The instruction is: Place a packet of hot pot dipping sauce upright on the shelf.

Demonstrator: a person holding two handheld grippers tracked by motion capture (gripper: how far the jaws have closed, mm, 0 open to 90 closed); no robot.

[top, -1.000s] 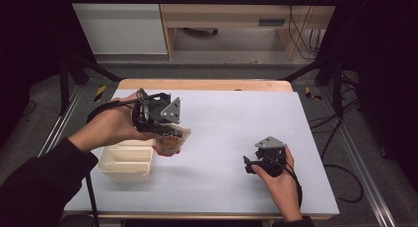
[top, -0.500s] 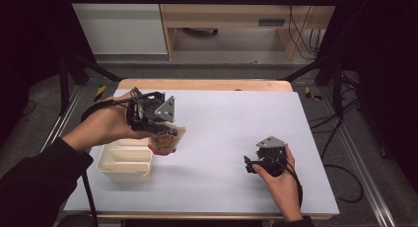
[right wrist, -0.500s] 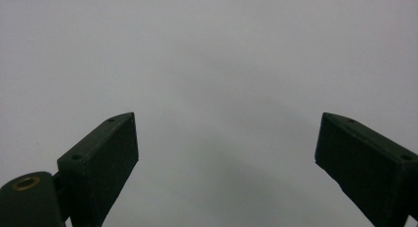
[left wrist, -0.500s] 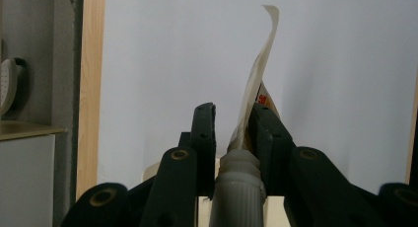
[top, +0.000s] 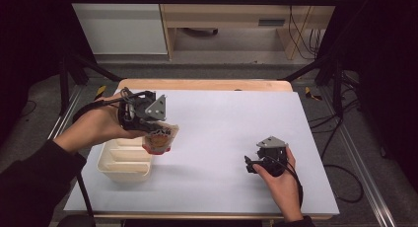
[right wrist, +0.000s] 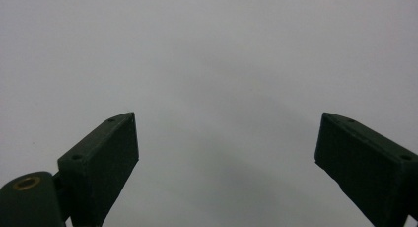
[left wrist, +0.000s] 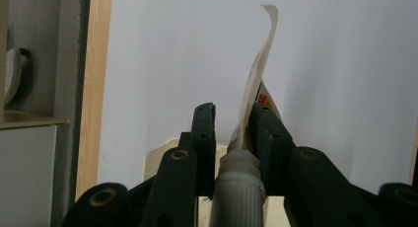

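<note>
A soft pouch (top: 158,138) with red print and a ribbed grey-white cap (left wrist: 239,187) hangs just above the table, at the right end of a cream divided tray (top: 123,164). My left gripper (top: 151,131) points down and is shut on the pouch's neck. In the left gripper view the two black jaws (left wrist: 232,111) clamp the cap and the pouch (left wrist: 256,74) sticks out beyond them. My right gripper (top: 249,164) rests on the white table at the right, held by a hand, its jaws (right wrist: 224,138) wide open with nothing between them.
The white tabletop (top: 231,118) has a wooden far edge (top: 207,84). The tray's rim (left wrist: 157,155) shows under the left jaws. Black frame posts and cables stand off the table on both sides, with furniture behind.
My left gripper has drifted a little to the left with the pouch, closer over the tray's right end. The right gripper has kept still.
</note>
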